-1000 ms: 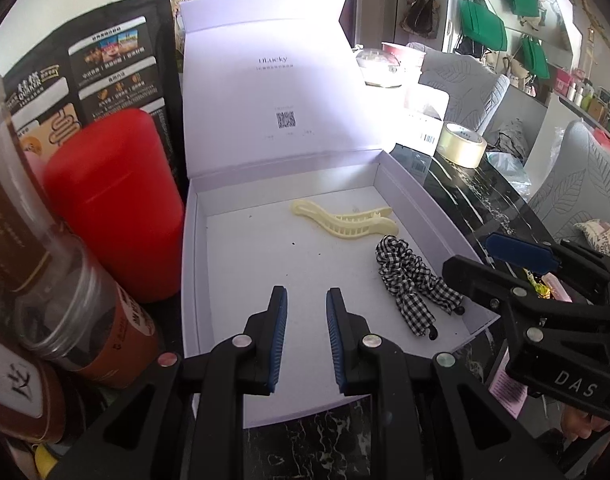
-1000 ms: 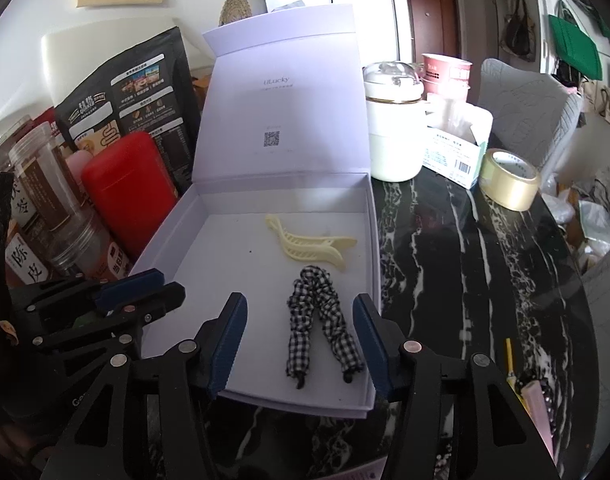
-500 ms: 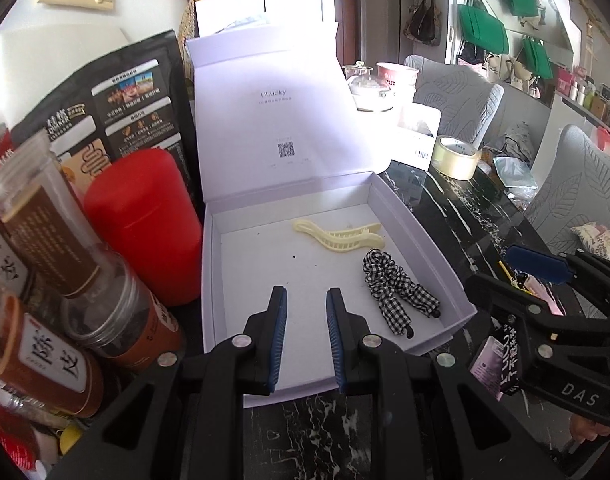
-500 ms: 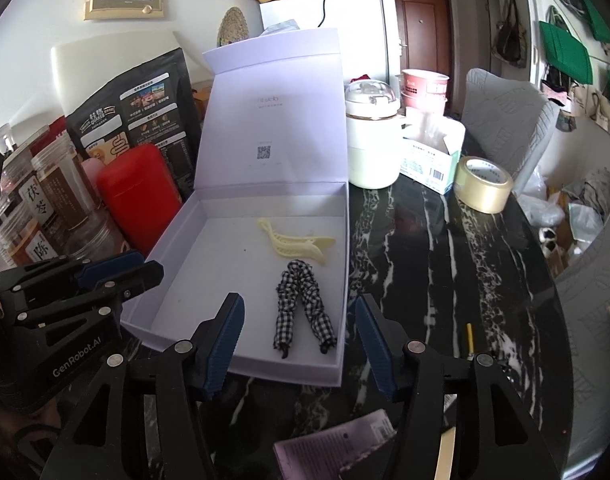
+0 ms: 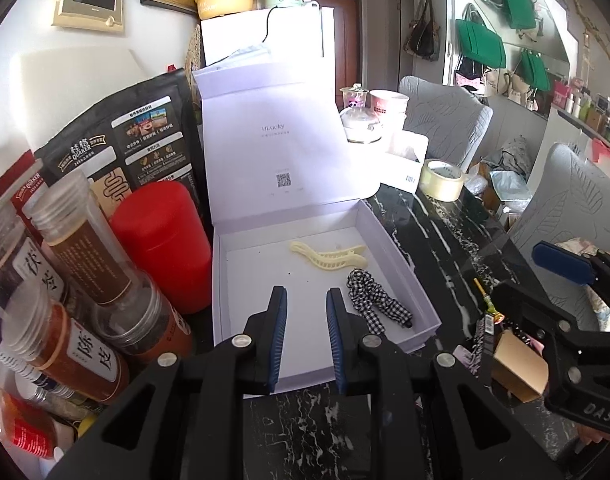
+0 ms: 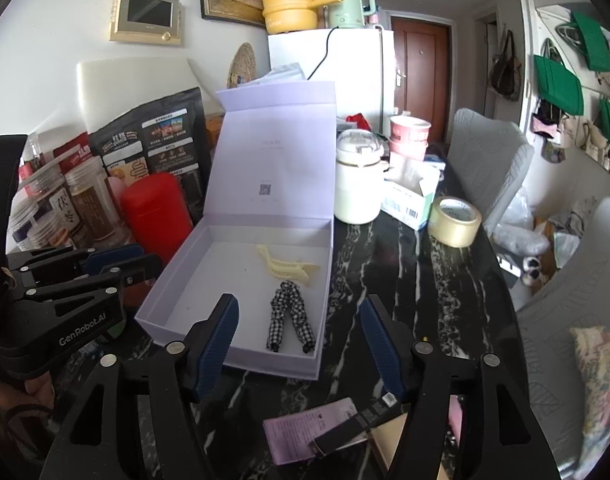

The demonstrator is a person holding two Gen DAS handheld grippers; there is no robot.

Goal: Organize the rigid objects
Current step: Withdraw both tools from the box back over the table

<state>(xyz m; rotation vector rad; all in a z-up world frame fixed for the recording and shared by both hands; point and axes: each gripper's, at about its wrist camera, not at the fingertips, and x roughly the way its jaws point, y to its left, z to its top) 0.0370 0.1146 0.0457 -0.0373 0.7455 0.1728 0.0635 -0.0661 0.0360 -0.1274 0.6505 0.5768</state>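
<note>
An open lavender box (image 5: pixel 233 280) (image 6: pixel 173 280) stands on the black marble table with its lid upright. Inside lie a cream hair clip (image 5: pixel 329 256) (image 6: pixel 287 266) and a black-and-white checked hair tie (image 5: pixel 375 304) (image 6: pixel 289 316). My left gripper (image 5: pixel 305 332) is empty with its jaws a narrow gap apart, above the box's near edge. My right gripper (image 6: pixel 299 344) is open and empty, held back from the box's near right corner. Each gripper shows at the edge of the other's view.
A red canister (image 5: pixel 161 240) (image 6: pixel 155 208), spice jars (image 5: pixel 85 280) and a black Quaker bag (image 5: pixel 125 148) crowd the box's left. A white pot (image 6: pixel 357 188), a tissue box (image 6: pixel 411 196) and a tape roll (image 6: pixel 455 220) stand behind right. Cards and a small brown box (image 6: pixel 329 436) lie near.
Both grippers have pulled back and up from the box, which now looks smaller and farther. The clip and hair tie have stayed in place. The jaws have kept their openings.
</note>
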